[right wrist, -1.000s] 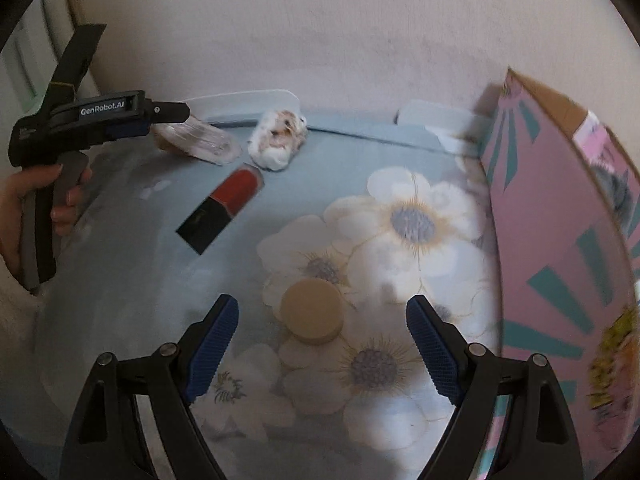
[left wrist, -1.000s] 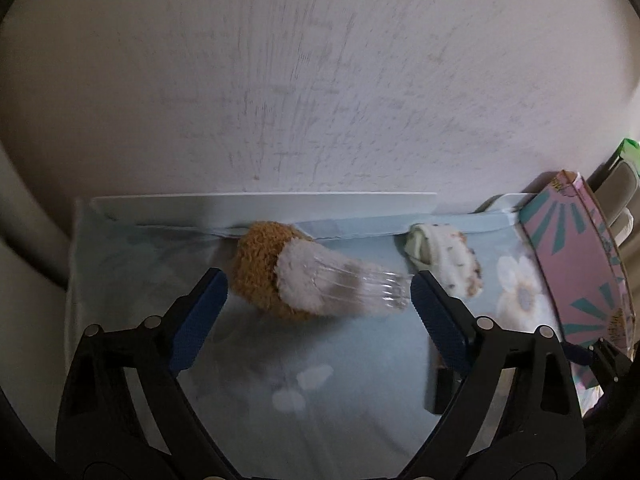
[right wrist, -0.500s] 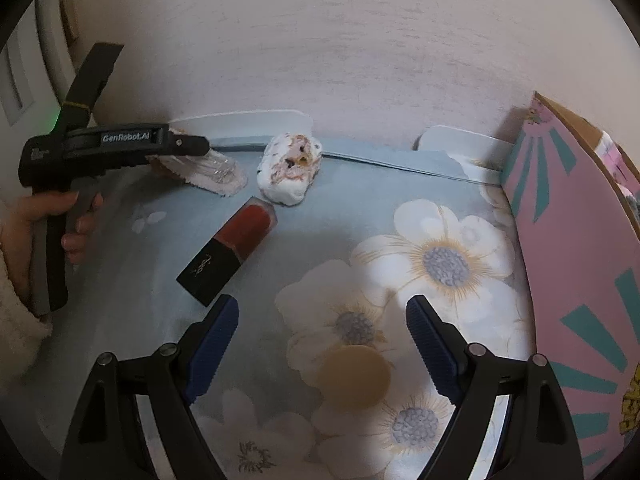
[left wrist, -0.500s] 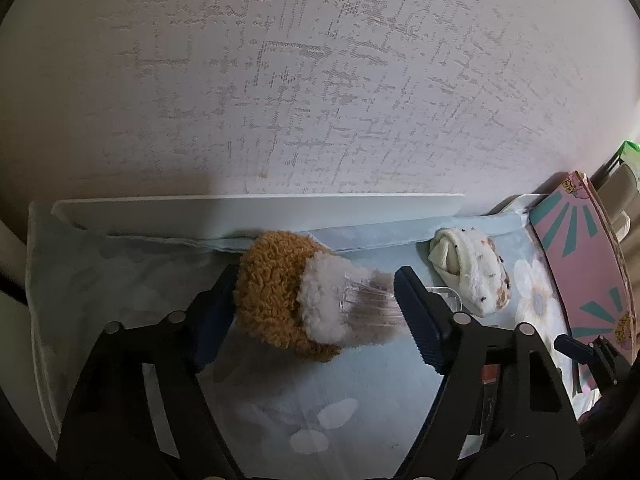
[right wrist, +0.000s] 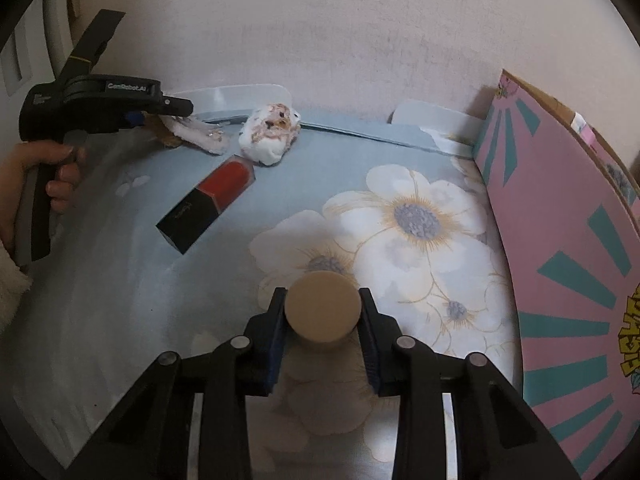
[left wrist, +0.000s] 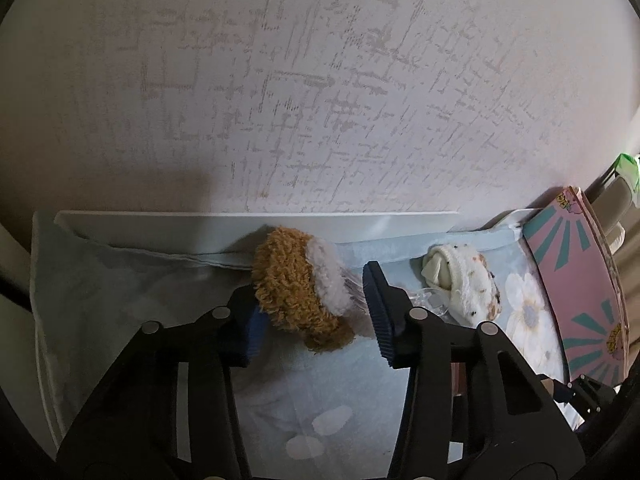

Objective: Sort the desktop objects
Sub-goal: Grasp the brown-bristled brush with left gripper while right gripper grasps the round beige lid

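Note:
In the left wrist view my left gripper [left wrist: 314, 308] has closed its jaws around a fuzzy brown and white plush clip [left wrist: 298, 284] on the blue floral cloth; it also shows in the right wrist view [right wrist: 188, 136]. My right gripper [right wrist: 322, 322] is shut on a round beige disc [right wrist: 322, 312]. A red and black lipstick box [right wrist: 208, 200] lies between them. A white speckled plush [right wrist: 270, 134] lies near the wall; it also shows in the left wrist view [left wrist: 464, 286].
A pink and teal cardboard box [right wrist: 568, 248] stands along the right side; it also shows in the left wrist view [left wrist: 576, 296]. A white tray rim [left wrist: 256, 224] runs along the textured wall. The blue floral cloth [right wrist: 400, 208] covers the desk.
My left gripper moved forward and closed its jaws on the brown plush clip. My right gripper advanced to the beige disc and shut on it.

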### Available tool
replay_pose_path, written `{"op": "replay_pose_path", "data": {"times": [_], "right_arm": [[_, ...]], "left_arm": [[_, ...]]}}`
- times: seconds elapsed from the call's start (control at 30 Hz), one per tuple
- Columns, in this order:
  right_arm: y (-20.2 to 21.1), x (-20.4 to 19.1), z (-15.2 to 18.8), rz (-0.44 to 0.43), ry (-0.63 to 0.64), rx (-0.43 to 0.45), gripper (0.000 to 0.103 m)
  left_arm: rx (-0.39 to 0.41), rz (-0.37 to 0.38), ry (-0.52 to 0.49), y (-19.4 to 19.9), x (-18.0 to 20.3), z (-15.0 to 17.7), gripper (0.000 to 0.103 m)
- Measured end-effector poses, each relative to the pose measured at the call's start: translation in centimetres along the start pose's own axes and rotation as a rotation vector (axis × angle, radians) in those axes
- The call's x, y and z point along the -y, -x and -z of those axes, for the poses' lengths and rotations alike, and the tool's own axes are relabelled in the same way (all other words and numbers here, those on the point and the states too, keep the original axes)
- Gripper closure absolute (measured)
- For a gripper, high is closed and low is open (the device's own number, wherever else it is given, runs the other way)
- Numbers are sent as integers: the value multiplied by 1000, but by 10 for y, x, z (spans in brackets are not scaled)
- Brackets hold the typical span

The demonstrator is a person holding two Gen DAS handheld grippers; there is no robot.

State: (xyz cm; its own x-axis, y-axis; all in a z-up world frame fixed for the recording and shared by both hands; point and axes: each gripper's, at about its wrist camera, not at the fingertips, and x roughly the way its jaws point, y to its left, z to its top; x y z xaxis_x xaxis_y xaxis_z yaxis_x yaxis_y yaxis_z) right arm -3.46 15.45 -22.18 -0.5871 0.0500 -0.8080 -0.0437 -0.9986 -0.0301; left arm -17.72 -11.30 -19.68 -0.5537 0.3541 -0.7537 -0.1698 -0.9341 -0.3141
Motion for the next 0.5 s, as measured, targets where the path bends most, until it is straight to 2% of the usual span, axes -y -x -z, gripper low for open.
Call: {"op": "replay_pose_path", "data": {"times": [0.2, 0.5], "right_arm": [[11, -1, -4, -11, 11, 9, 72], [35, 7, -15, -34, -16, 24, 72]], "left_arm": [[26, 7, -1, 13, 4, -6, 71], [58, 21, 22, 46, 19, -19, 74]]}}
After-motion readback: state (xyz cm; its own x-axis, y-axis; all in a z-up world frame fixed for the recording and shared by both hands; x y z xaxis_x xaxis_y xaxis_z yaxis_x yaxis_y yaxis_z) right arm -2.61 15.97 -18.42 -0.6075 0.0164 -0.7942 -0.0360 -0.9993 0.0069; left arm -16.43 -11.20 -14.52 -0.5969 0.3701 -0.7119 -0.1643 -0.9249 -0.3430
